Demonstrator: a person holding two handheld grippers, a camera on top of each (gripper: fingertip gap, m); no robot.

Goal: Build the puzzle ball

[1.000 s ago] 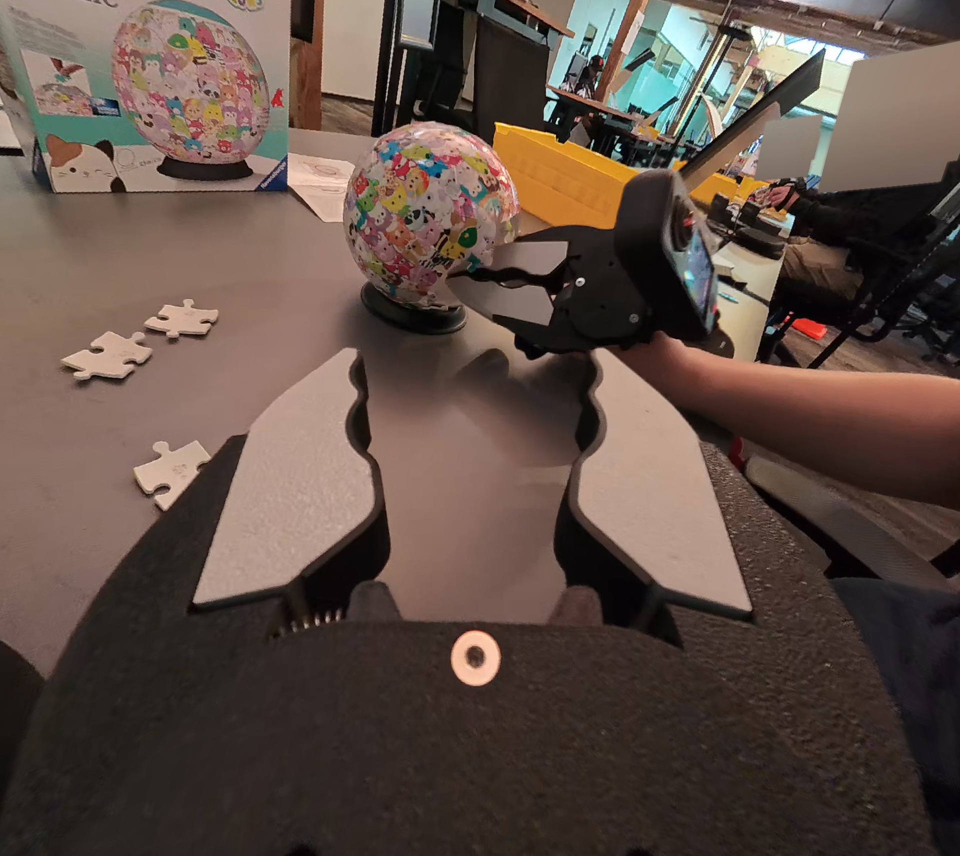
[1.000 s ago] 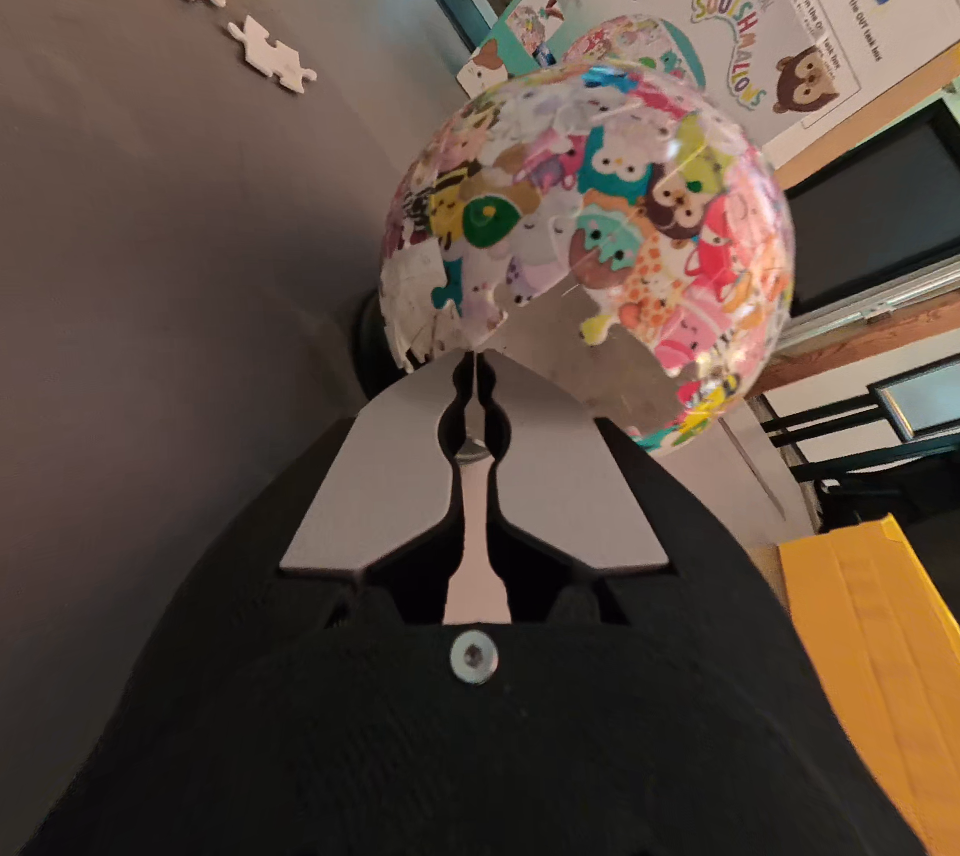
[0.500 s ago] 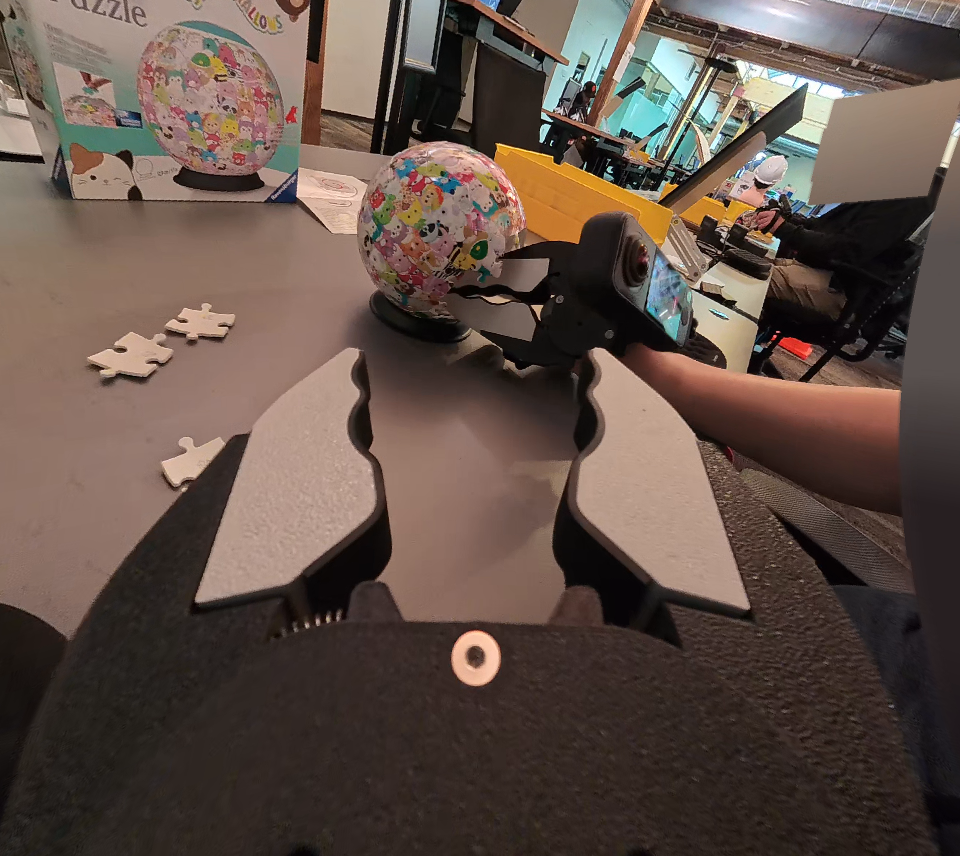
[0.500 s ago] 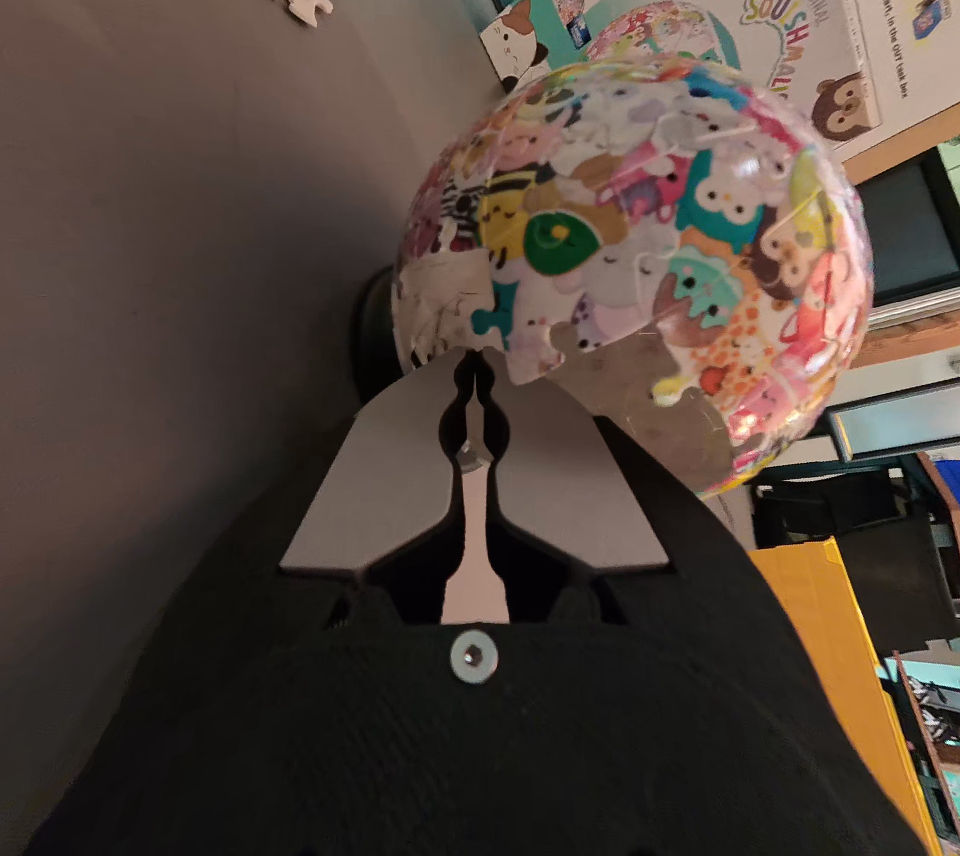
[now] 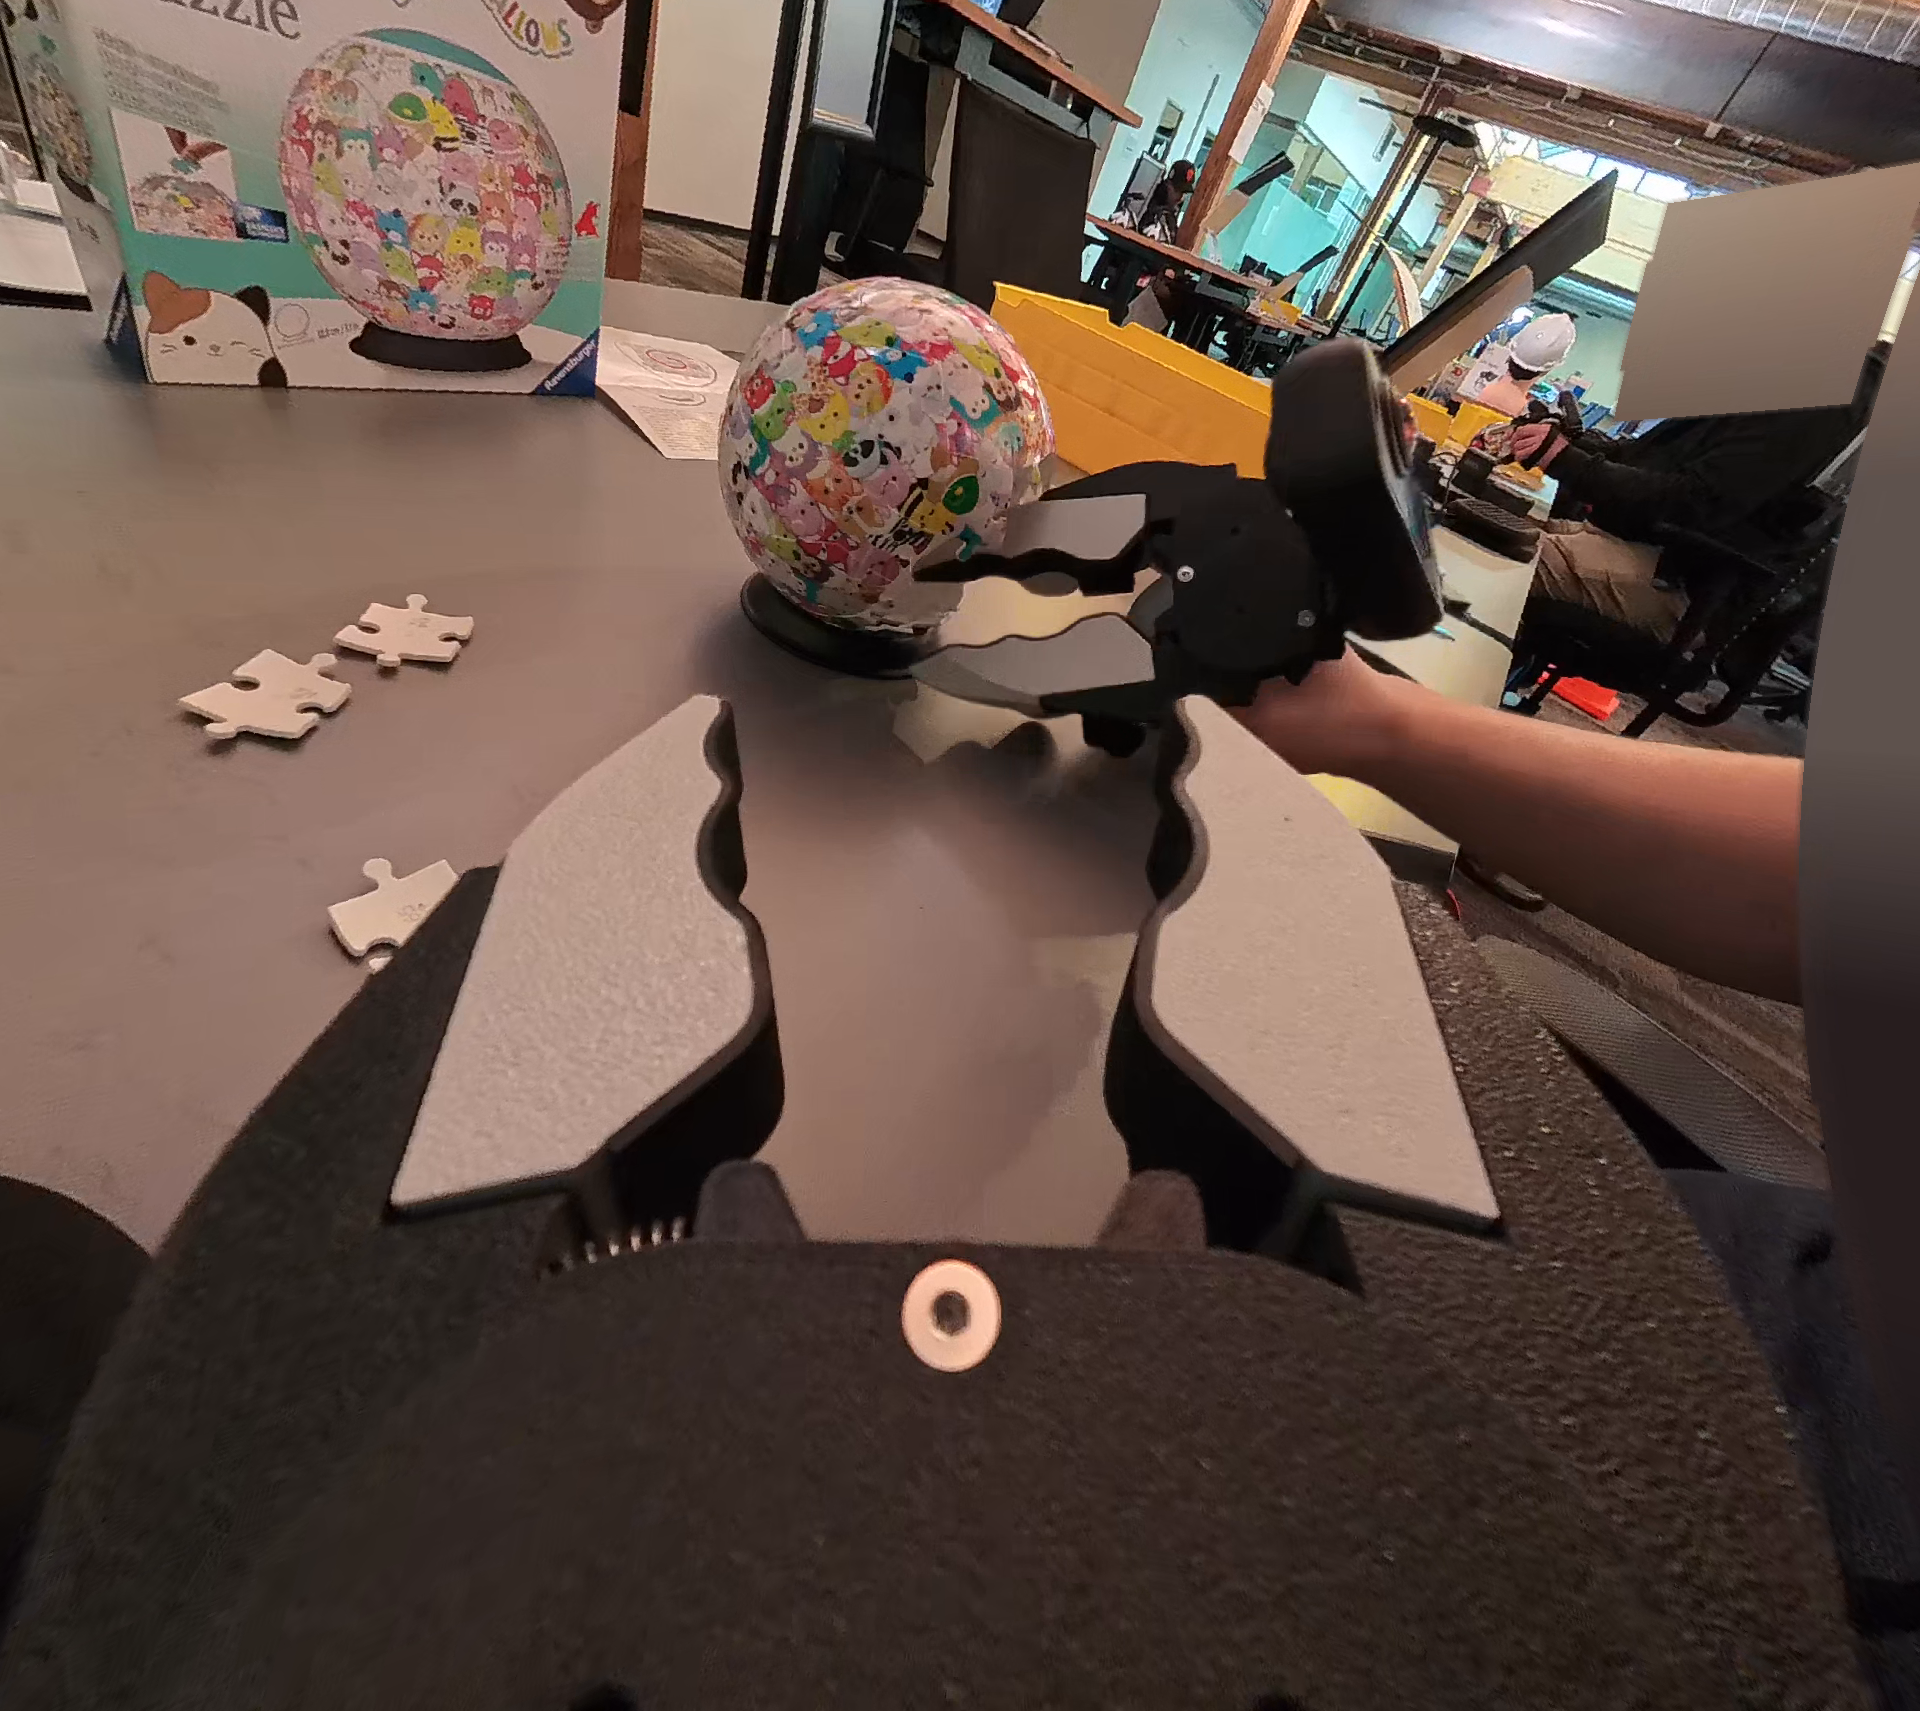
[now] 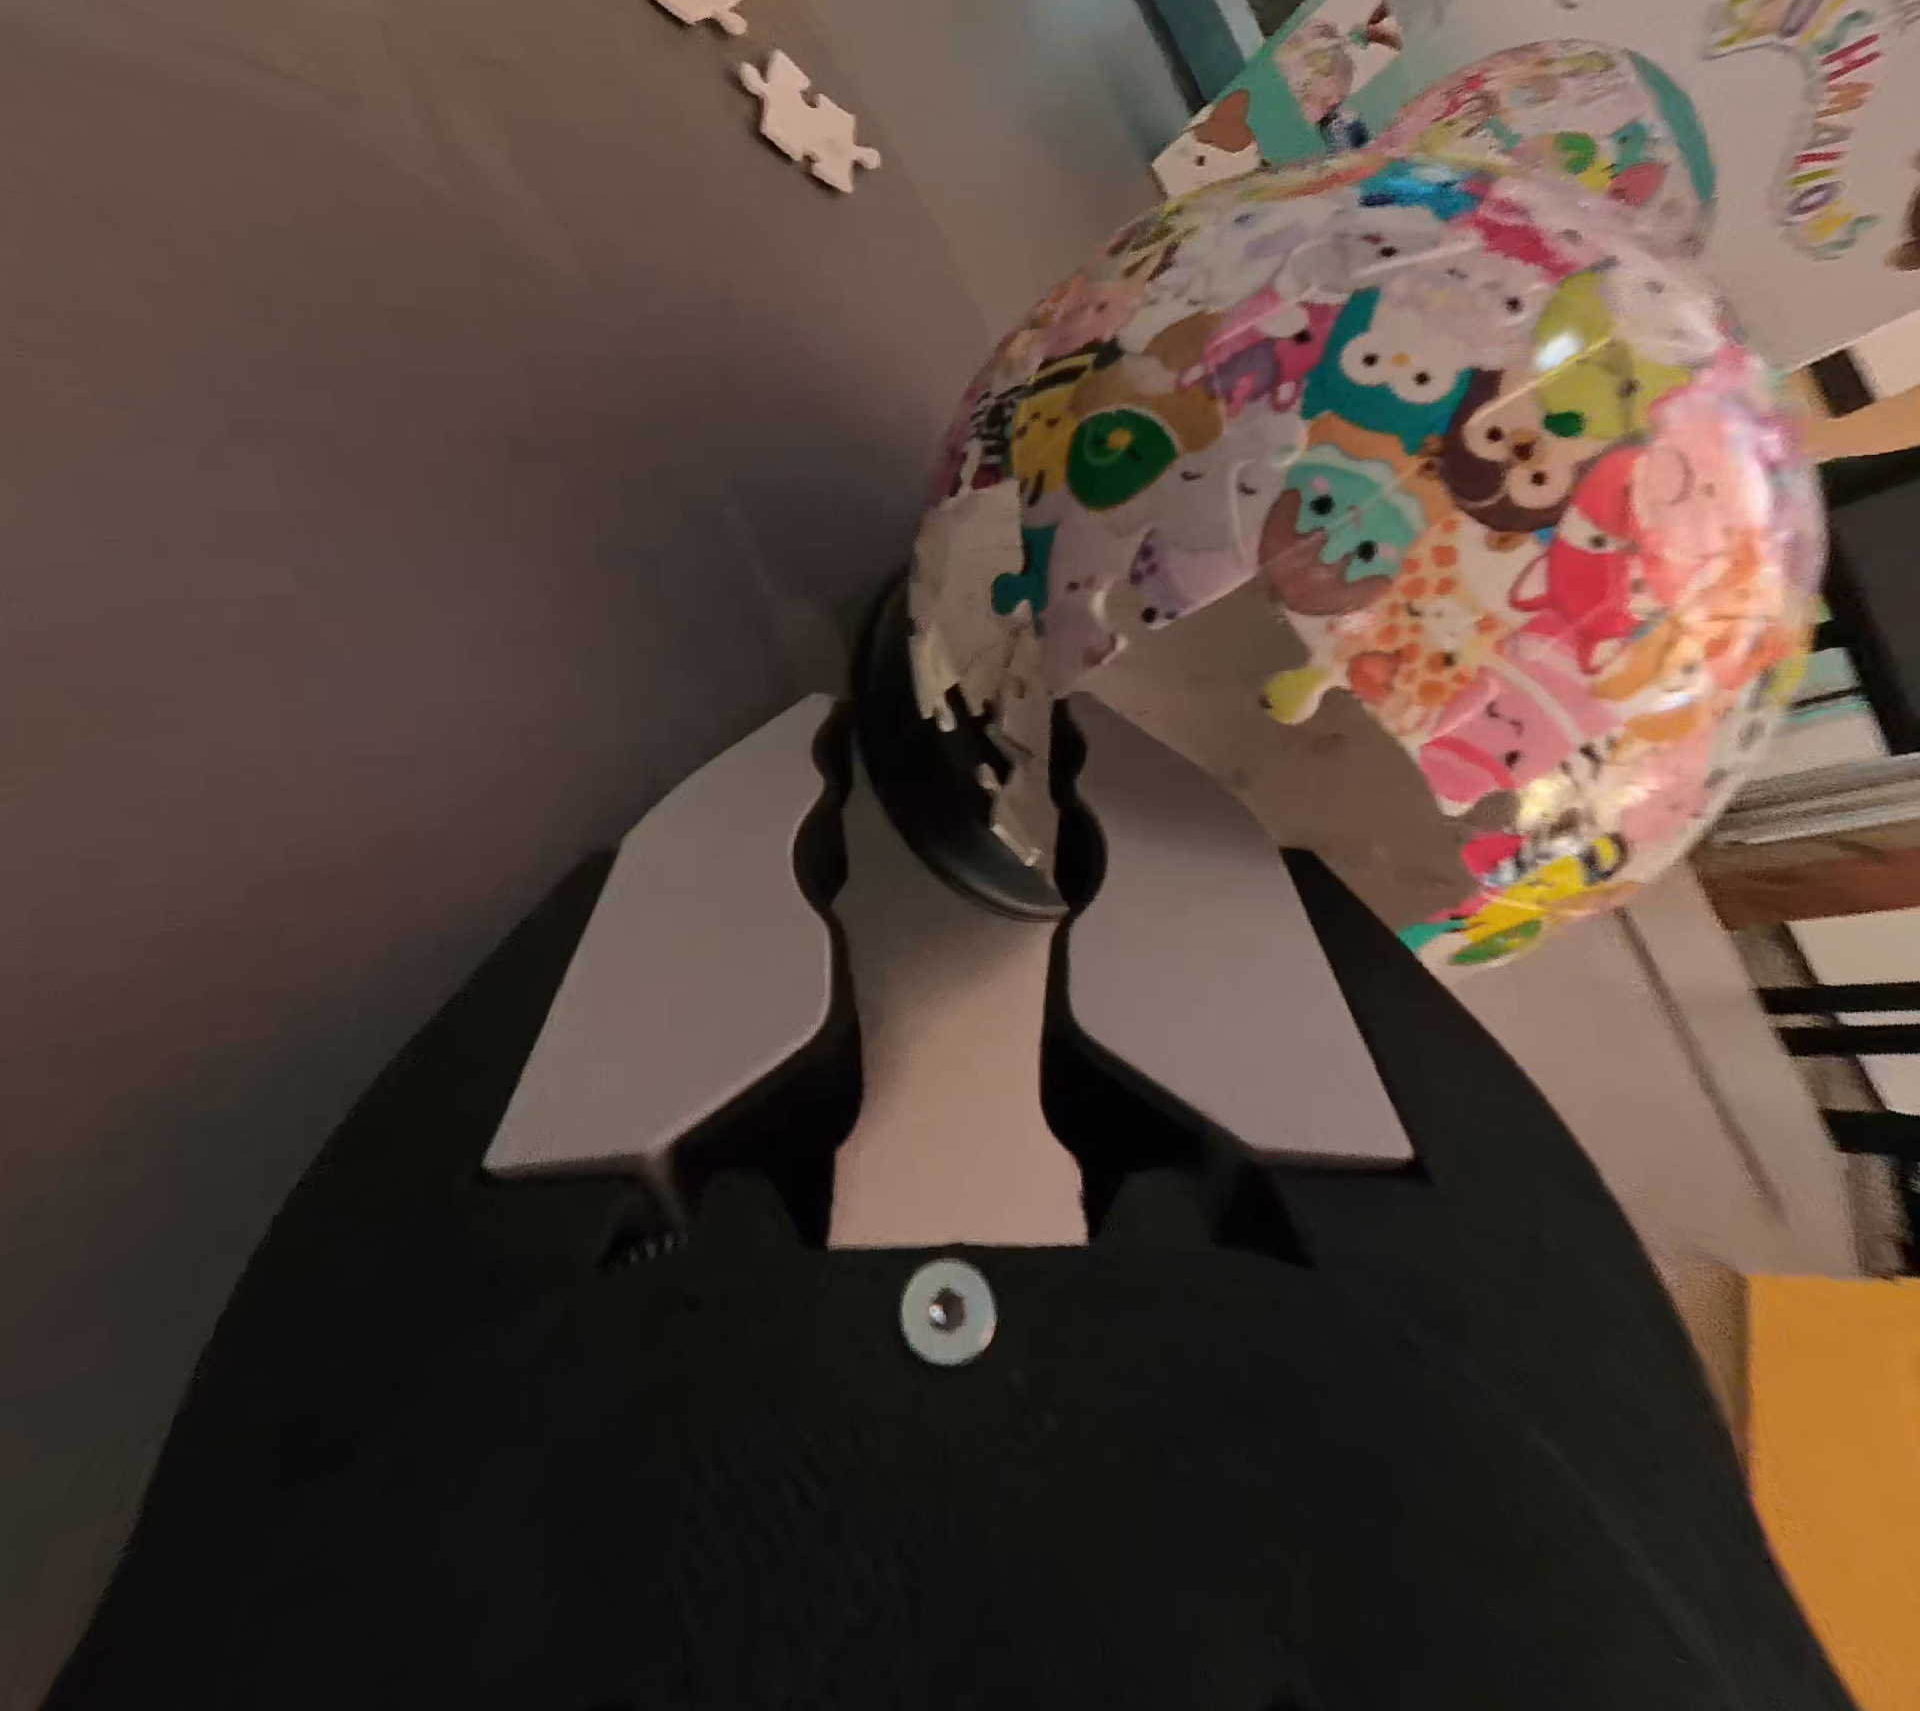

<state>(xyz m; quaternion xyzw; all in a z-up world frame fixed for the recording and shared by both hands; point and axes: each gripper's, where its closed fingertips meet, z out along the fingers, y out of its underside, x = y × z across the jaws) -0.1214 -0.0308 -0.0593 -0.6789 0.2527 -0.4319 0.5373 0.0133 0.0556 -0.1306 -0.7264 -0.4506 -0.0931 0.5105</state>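
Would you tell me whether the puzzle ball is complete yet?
Not complete: the puzzle ball shows a jagged-edged gap low on the side facing the right hand-held gripper.

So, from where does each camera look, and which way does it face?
Left wrist view: sits on the left gripper, low over the grey table, facing the puzzle ball; its spread fingers, the right gripper and a forearm show.
Right wrist view: sits on the right gripper, rolled sideways, close beside the ball's open gap; only its parted fingers show.
Both share the ball, its black stand, loose white pieces and the puzzle box.
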